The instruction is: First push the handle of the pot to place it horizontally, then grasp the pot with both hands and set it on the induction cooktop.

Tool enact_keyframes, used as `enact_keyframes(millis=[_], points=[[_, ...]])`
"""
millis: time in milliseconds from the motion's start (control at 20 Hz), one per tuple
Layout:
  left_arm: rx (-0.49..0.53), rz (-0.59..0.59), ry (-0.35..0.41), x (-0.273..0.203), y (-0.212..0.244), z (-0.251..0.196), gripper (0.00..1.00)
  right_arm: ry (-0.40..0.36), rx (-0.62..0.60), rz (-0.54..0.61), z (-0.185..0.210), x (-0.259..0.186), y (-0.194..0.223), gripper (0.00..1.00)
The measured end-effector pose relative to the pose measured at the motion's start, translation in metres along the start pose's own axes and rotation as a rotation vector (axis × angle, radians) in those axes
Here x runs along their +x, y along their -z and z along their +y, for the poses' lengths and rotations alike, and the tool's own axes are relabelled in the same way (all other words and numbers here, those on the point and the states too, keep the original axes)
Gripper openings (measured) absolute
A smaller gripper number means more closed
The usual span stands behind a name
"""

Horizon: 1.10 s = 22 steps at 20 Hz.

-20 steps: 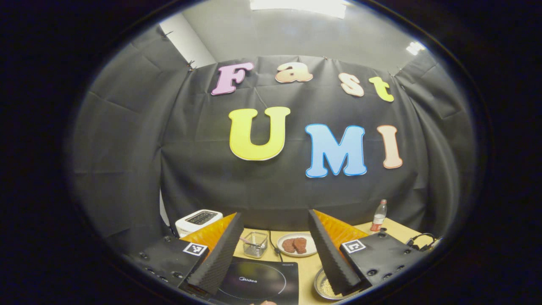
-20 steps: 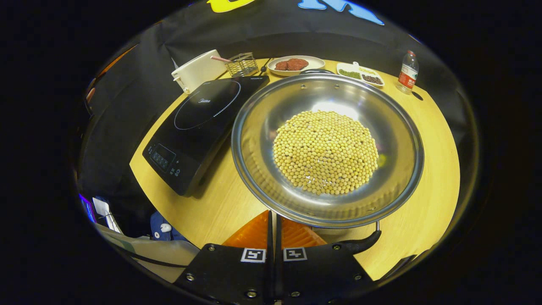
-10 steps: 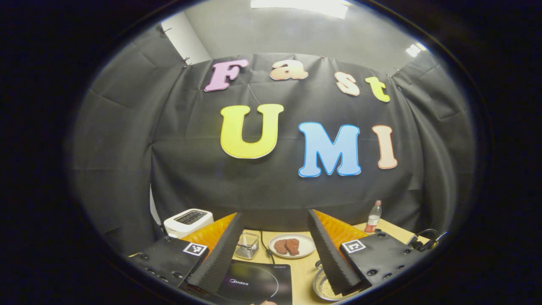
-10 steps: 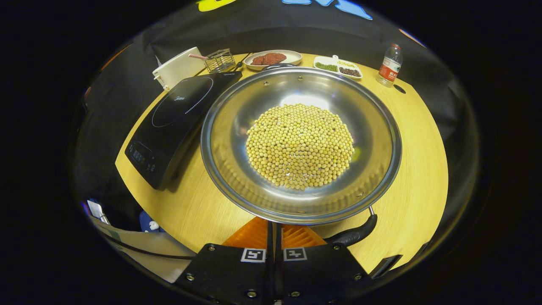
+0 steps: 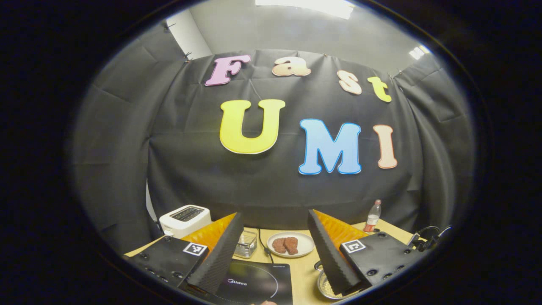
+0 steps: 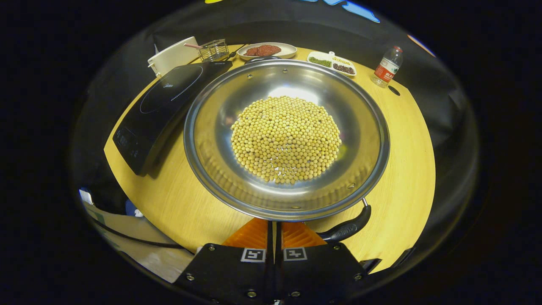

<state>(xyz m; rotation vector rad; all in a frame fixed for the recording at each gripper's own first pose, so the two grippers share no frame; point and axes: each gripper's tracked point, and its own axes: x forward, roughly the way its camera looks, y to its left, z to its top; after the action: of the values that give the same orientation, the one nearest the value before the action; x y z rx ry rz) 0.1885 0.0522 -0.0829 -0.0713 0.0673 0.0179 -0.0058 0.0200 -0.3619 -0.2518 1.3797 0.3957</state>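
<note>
A wide steel pot [image 6: 368,127] holding soybeans [image 6: 286,140] stands on the wooden table [image 6: 406,161], right of the black induction cooktop [image 6: 161,101]. Its near black handle [image 6: 345,229] sticks out past the rim toward the lower right; the far handle [image 6: 259,58] is at the top. My right gripper [image 6: 273,221] is shut with nothing between its fingers, tips at the pot's near rim just left of that handle. My left gripper [image 5: 274,214] is open and held high, facing the booth wall, with the cooktop [image 5: 254,281] below between its fingers and the pot's rim [image 5: 322,290] by the right finger.
Along the table's back edge stand a white toaster [image 6: 171,57], a wire basket [image 6: 213,49], a plate of meat patties [image 6: 264,51], a divided dish of beans [image 6: 332,65] and a bottle [image 6: 385,67]. The table's near edge drops off at the lower left.
In the right gripper view the pot and cooktop have slid left, and the near handle has swung further right around the rim. The left gripper view has drifted slightly.
</note>
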Motion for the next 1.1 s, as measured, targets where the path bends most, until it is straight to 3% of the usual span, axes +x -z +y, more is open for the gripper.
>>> enact_keyframes(millis=[150,200,400,1100], points=[[0.012,0.004,-0.016,0.003,-0.001,-0.012,0.94,-0.005,0.014,0.000,-0.011,-0.001,0.000,0.01],[0.014,0.001,-0.028,0.002,-0.003,-0.014,1.00,-0.011,0.013,0.002,-0.015,-0.001,0.000,0.01],[0.007,-0.007,-0.078,-0.006,-0.009,-0.025,0.98,-0.016,-0.020,0.010,-0.037,-0.001,-0.001,0.01],[0.057,-0.005,-0.195,-0.025,-0.012,-0.026,0.94,0.172,-0.268,-0.054,-0.116,0.014,-0.028,0.01]])
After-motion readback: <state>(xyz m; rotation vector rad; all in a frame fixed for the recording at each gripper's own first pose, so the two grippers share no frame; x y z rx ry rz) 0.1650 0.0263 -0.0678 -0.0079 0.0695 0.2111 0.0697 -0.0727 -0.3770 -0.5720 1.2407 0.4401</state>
